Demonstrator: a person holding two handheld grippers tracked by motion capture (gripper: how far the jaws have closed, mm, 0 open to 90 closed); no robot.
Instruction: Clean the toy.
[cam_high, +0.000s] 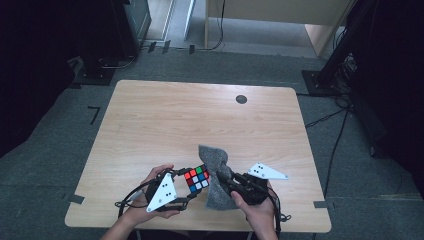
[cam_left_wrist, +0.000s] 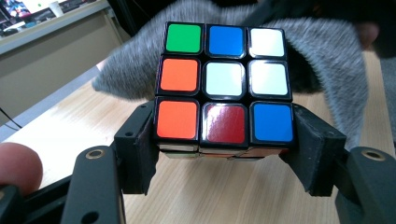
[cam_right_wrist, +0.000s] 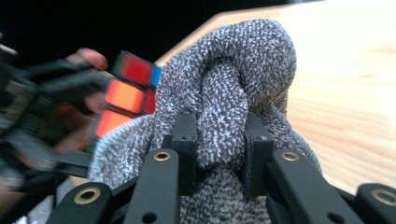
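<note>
A scrambled colour cube (cam_high: 197, 179) is held just above the near part of the wooden table (cam_high: 165, 120). My left gripper (cam_left_wrist: 224, 149) is shut on the cube's (cam_left_wrist: 225, 81) lowest layer, one jaw on each side. A grey fuzzy cloth (cam_high: 216, 175) hangs right of the cube and touches its side. My right gripper (cam_right_wrist: 218, 151) is shut on a bunched fold of the cloth (cam_right_wrist: 229, 88), with the cube (cam_right_wrist: 128, 91) close behind at the left. In the high view the right gripper (cam_high: 227, 181) sits at the cloth's lower right.
A small dark round disc (cam_high: 241, 99) is set in the table top near its far right edge. Black stands and cables (cam_high: 330, 117) lie on the grey floor around the table. A pale cabinet (cam_high: 272, 15) stands beyond it.
</note>
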